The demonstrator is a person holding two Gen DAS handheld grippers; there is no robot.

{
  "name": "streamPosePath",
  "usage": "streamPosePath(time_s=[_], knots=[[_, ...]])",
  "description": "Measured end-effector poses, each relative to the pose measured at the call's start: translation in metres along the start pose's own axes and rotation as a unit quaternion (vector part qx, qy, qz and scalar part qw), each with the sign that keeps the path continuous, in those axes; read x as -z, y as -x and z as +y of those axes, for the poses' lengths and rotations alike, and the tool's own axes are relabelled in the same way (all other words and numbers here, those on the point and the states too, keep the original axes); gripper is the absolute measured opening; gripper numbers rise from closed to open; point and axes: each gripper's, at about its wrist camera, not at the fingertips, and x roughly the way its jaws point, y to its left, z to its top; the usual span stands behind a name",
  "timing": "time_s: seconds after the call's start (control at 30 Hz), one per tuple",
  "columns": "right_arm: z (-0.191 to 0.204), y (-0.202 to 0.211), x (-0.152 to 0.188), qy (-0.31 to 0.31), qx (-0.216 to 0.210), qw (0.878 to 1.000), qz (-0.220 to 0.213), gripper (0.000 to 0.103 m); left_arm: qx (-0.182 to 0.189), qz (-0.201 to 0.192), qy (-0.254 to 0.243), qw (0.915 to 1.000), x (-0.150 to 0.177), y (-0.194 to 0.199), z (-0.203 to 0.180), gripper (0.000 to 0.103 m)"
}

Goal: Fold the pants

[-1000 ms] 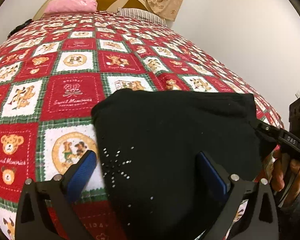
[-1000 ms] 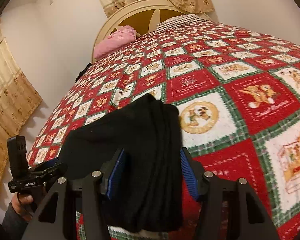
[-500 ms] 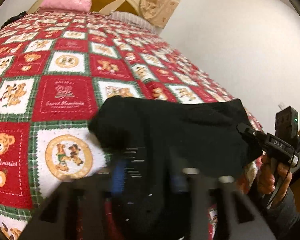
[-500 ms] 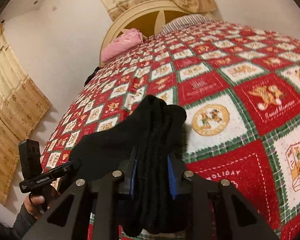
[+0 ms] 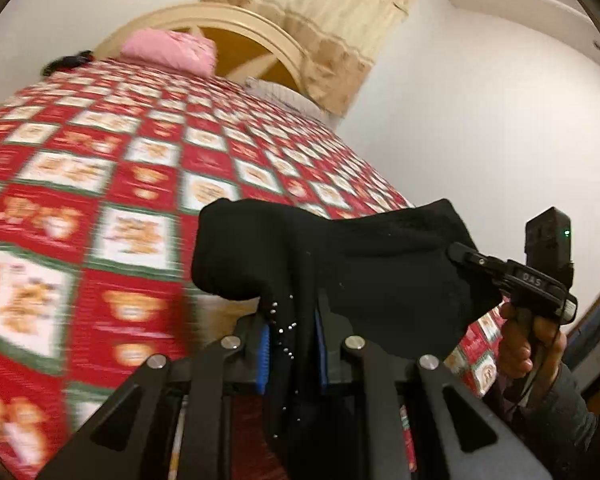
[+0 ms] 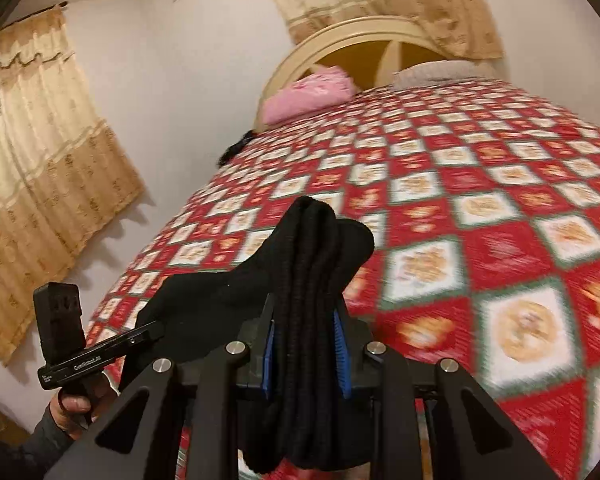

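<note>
The black pants (image 5: 340,256) hang folded and bunched between my two grippers, lifted above the red patchwork bedspread (image 5: 100,200). My left gripper (image 5: 290,356) is shut on one end of the pants, where small silver studs show. My right gripper (image 6: 305,356) is shut on the other end of the pants (image 6: 312,264), a thick stack of ribbed layers. The right gripper also shows in the left wrist view (image 5: 508,276), and the left gripper in the right wrist view (image 6: 100,354), each held in a hand.
A pink pillow (image 5: 168,50) and a striped pillow (image 5: 280,94) lie by the cream headboard (image 6: 364,36). A dark item (image 5: 66,62) lies at the bed's far left corner. Beige curtains (image 6: 40,168) hang on the left wall. A white wall (image 5: 480,128) runs along the bed's right side.
Both grippers closed on the pants, which lay flat on the bed a second ago. They have lifted the cloth off the bedspread and the views have tilted upward.
</note>
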Motion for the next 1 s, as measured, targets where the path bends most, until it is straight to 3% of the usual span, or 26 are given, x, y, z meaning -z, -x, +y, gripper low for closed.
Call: streamPosePath(time_s=[0.23, 0.37, 0.57, 0.73, 0.77, 1.0], knots=[[0.055, -0.09, -0.013, 0.021, -0.09, 0.995, 0.042, 0.025, -0.093, -0.031, 0.021, 0.9949, -0.005, 0.05, 0.059, 0.019], [0.085, -0.141, -0.007, 0.023, -0.118, 0.991, 0.059, 0.025, -0.13, -0.035, 0.049, 0.9896, 0.003, 0.057, 0.092, 0.019], [0.099, -0.187, 0.009, 0.02, -0.115, 0.989, 0.092, 0.025, -0.155, -0.009, 0.056, 0.9862, 0.019, 0.043, 0.114, 0.023], [0.083, -0.199, 0.009, 0.003, -0.098, 0.989, 0.11, 0.026, -0.18, -0.001, 0.059, 0.9818, 0.026, 0.036, 0.117, 0.047], [0.079, -0.201, 0.009, -0.001, -0.095, 0.989, 0.112, 0.026, -0.184, 0.001, 0.061, 0.981, 0.028, 0.038, 0.118, 0.056], [0.055, -0.21, 0.013, -0.027, -0.074, 0.987, 0.138, 0.036, -0.187, 0.009, 0.066, 0.98, 0.036, 0.039, 0.118, 0.06]])
